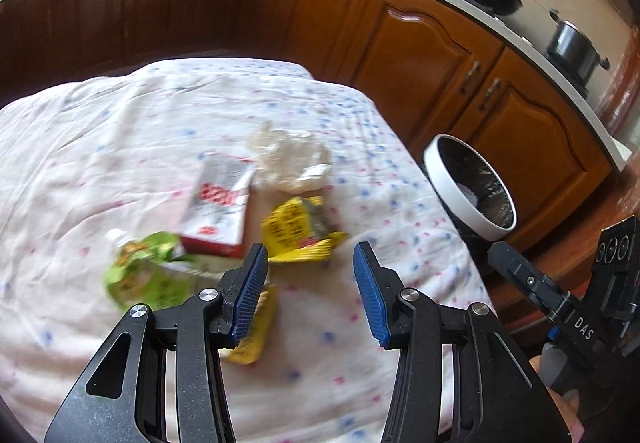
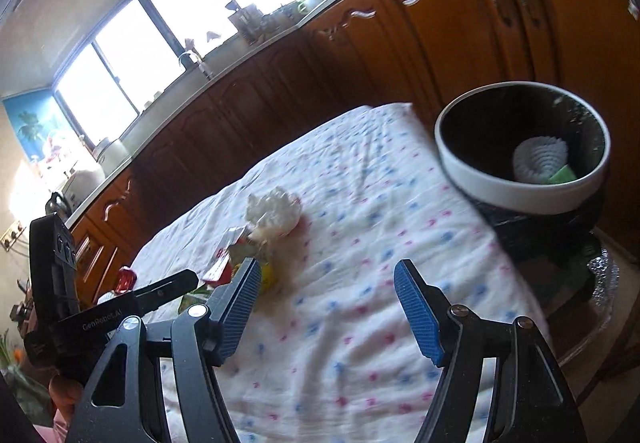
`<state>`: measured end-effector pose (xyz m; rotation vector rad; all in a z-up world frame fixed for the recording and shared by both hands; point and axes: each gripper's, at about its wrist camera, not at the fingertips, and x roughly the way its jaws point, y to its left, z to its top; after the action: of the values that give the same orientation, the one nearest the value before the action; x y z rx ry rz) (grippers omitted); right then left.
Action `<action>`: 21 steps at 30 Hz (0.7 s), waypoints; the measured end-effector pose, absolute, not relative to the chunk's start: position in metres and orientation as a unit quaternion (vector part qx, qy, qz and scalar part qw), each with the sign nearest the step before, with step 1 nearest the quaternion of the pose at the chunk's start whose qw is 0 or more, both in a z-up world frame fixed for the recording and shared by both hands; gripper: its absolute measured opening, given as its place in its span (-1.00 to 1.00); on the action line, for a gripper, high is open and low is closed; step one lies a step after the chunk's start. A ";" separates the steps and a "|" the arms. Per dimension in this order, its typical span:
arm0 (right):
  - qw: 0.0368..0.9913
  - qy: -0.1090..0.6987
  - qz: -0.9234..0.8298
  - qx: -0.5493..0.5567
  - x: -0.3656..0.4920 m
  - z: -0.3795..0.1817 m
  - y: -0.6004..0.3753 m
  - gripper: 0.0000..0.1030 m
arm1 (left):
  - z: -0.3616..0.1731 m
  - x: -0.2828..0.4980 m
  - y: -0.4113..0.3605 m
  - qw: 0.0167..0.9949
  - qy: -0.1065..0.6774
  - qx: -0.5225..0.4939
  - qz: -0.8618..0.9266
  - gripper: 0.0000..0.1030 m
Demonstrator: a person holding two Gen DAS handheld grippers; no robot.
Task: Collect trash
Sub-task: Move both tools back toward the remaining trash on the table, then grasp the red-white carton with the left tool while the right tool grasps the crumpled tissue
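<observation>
Both claws hang over a table draped in a white cloth point(image 1: 120, 131) with pink and blue specks. The left gripper point(image 1: 310, 259) stands partly spread with nothing between its blue pads; the right gripper point(image 2: 326, 279) stands wide and empty. The trash lies in a loose heap near the left claw: a green pouch point(image 1: 140, 271), a red-and-white carton point(image 1: 220, 203), a yellow wrapper point(image 1: 298, 229) and crumpled white paper point(image 1: 292, 157). To the right, off the table's edge, stands the white-rimmed bin point(image 2: 516, 189), already holding a white paper cup point(image 2: 538, 157).
</observation>
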<state>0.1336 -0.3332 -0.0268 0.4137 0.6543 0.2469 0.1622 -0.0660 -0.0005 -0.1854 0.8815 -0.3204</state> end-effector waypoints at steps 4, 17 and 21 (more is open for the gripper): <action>0.915 0.327 0.130 0.196 0.138 -0.031 -0.318 0.38 | -0.004 0.160 -0.044 0.889 0.427 -0.096 -0.135 -0.13; 0.907 0.345 0.156 0.186 0.188 -0.033 -0.287 0.38 | -0.018 0.189 -0.019 0.883 0.448 -0.084 -0.108 -0.13; 0.902 0.355 0.161 0.187 0.212 -0.036 -0.280 0.36 | -0.022 0.203 -0.025 0.880 0.456 -0.068 -0.116 -0.01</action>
<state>0.2122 -0.2800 -0.0365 0.3872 0.7342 0.3324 0.2025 -0.0254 -0.0218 -0.1419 0.9510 -0.2423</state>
